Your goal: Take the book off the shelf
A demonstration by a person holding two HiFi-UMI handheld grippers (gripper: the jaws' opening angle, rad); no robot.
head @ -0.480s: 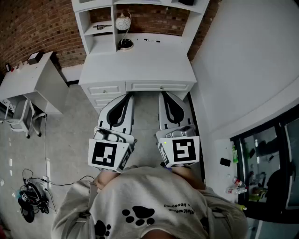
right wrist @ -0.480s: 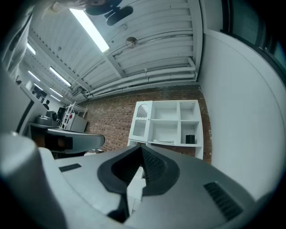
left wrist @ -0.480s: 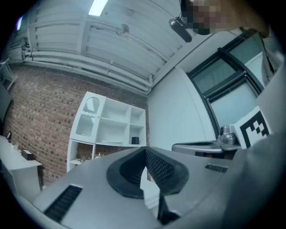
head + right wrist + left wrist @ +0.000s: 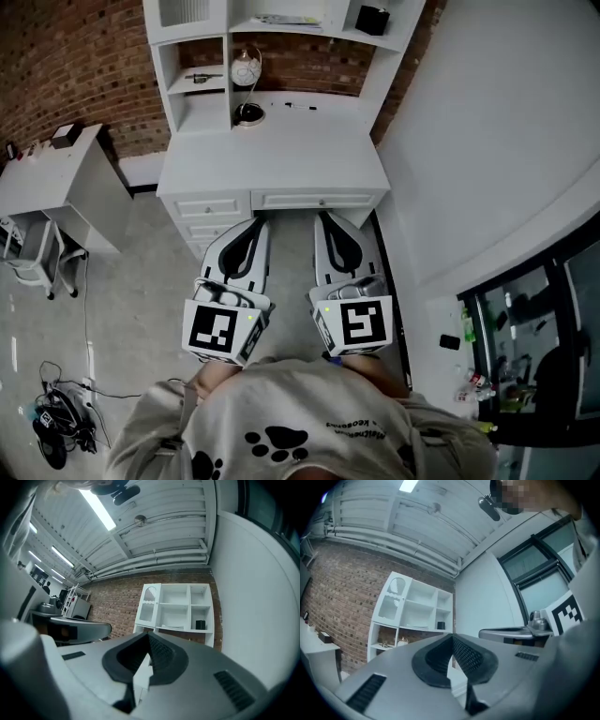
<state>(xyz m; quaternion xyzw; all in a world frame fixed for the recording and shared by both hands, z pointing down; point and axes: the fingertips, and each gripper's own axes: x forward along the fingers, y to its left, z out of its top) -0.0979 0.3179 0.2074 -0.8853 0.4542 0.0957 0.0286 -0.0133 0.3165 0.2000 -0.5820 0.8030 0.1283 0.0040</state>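
Both tongs are closed and empty. The left gripper and the right gripper each show ribbed pads pressed together at the tip, with nothing between them. They are held side by side, close in front of the person's chest, and point toward twelve o'clock in the head view, well apart from anything to grasp.

Beyond their tips stands the white desk, and on it rises the shelf against the brick wall. The book lies flat on an upper board at twelve o'clock, near the top edge of the head view. A black box sits at three o'clock of it in the next compartment. A round ornament stands one level down, at about seven o'clock of it.

The book looks thin and is probably light. Its cover is likely smooth, so it may slide in the pads, and if it is soft-bound it may sag when pinched at one end. Since it lies flat, the front edge facing the room seems the place to take hold, with one jaw above it and one below. I cannot tell which edge is the spine. The jaws would have to open first.
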